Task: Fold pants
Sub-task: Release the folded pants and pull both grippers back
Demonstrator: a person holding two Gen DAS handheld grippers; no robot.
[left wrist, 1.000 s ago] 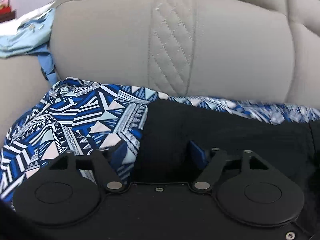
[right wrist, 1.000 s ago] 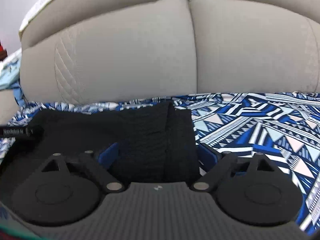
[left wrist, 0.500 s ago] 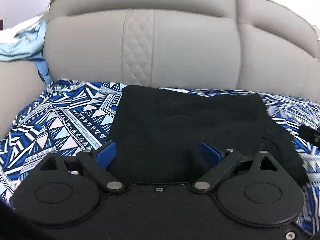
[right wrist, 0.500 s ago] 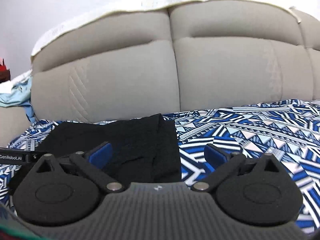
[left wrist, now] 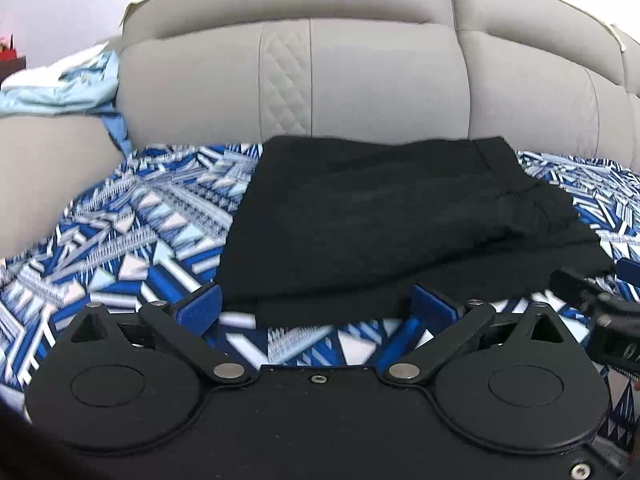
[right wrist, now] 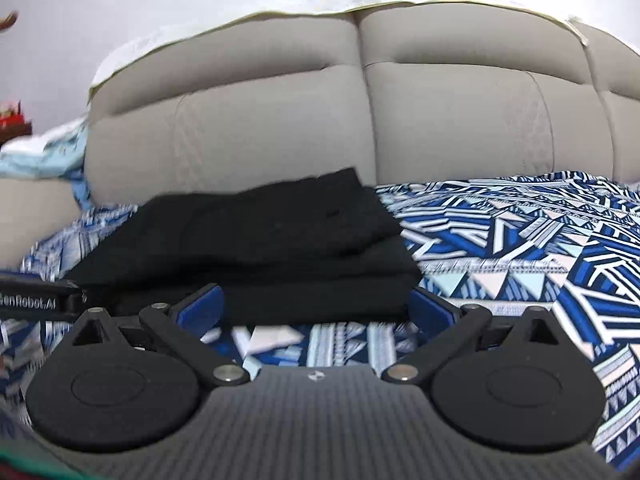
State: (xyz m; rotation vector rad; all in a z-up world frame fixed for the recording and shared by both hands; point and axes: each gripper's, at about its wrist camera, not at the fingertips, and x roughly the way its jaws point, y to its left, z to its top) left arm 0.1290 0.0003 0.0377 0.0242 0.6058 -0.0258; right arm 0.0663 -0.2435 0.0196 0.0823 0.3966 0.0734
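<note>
Black pants lie folded in a flat stack on a blue and white patterned cover on a sofa seat; they also show in the right wrist view. My left gripper is open and empty, just in front of the stack's near edge. My right gripper is open and empty, also just short of the near edge. The right gripper shows at the right edge of the left wrist view. The left gripper's side shows at the left of the right wrist view.
The grey sofa backrest rises right behind the pants. A light blue garment lies over the sofa arm at the left. The patterned cover spreads to the right of the pants.
Both grippers have pulled back from the pants and opened. One second ago they were down on the black cloth; now the folded stack lies free in front of them.
</note>
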